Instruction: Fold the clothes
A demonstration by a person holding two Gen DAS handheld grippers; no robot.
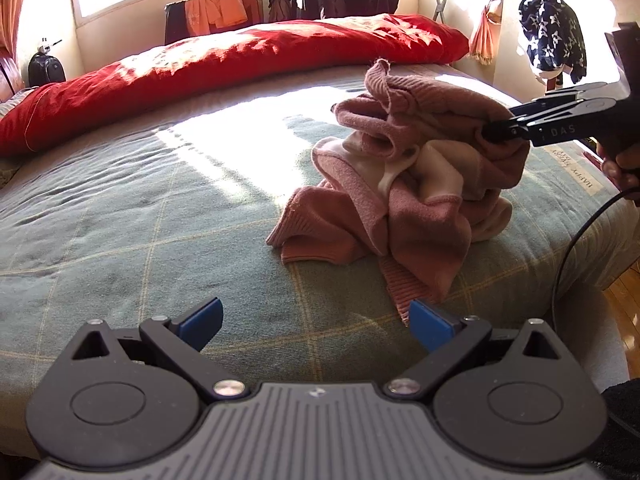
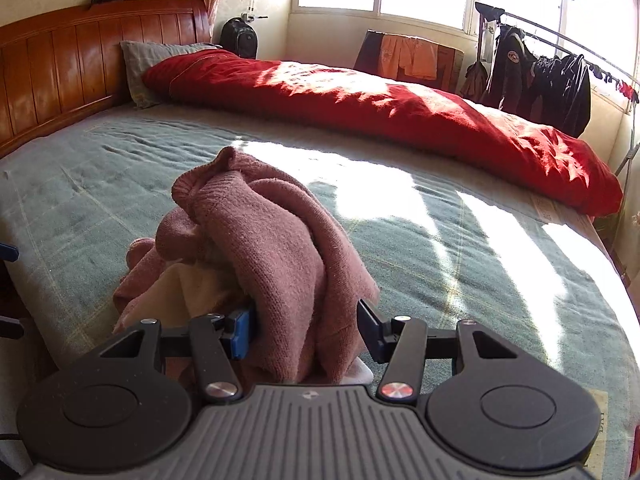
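The crumpled dusty-pink knitted sweater with a cream lining [image 1: 404, 184] sits bunched in a heap on the bed with the grey-green checked blanket [image 1: 120, 220], near the bed's near edge and toward its foot-end corner; the far side is taken up by a long red quilt [image 1: 224, 68], so the sunlit middle of the blanket is the free room for spreading.

The right gripper [image 2: 306, 330] has a thick fold of the sweater's top between its fingers; the jaws stand partly apart with knit filling the gap, and whether they actually pinch it I cannot tell; seen from the left wrist camera, that fold is raised above the heap, probably so the garment hangs free and its shape can be read.

The left gripper [image 1: 316, 324] hangs wide open and empty just above the blanket at the near edge, facing a ribbed hem [image 1: 404, 284] that trails toward it; likely it is placed there to take a second hold, so the sweater can be stretched flat before folding.
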